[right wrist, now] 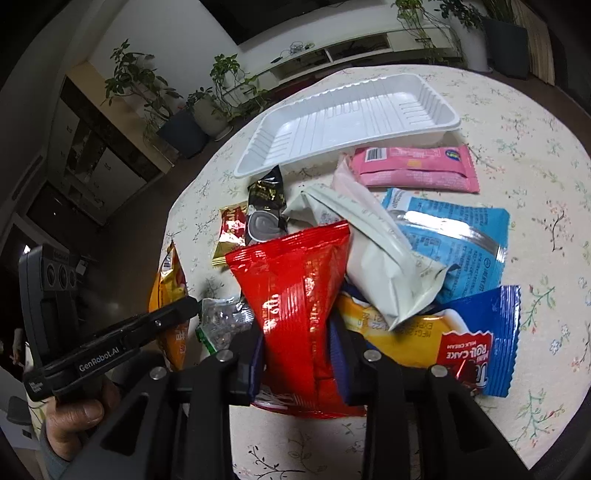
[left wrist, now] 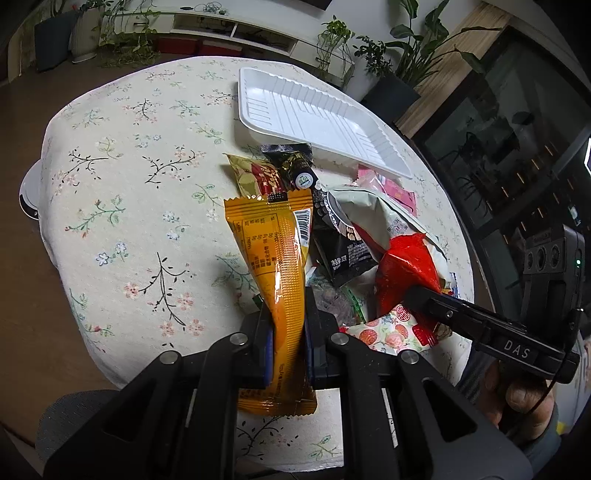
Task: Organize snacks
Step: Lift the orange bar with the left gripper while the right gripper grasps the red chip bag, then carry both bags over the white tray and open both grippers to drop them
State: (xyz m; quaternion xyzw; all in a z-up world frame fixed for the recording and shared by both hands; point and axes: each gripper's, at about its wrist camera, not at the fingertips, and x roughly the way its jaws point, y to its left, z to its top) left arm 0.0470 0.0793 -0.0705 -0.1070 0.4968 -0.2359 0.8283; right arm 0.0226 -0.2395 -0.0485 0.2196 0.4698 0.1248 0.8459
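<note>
My left gripper (left wrist: 288, 321) is shut on an orange snack packet (left wrist: 275, 254), held above the table; it also shows in the right wrist view (right wrist: 170, 284). My right gripper (right wrist: 295, 332) is shut on a red snack bag (right wrist: 299, 291), also seen from the left wrist (left wrist: 406, 266). An empty white tray (right wrist: 347, 118) sits at the far side of the table (left wrist: 129, 184). A pile of snack packets lies in front of it: a pink one (right wrist: 413, 170), a light blue one (right wrist: 458, 236), a white one (right wrist: 373, 254), a blue roll cake packet (right wrist: 476, 343), a black one (right wrist: 264, 195).
The round table has a floral cloth (right wrist: 535, 155). Potted plants (left wrist: 417, 62) and a low white shelf (left wrist: 229, 29) stand beyond the table. A dark cabinet (left wrist: 517, 147) is to the right in the left wrist view.
</note>
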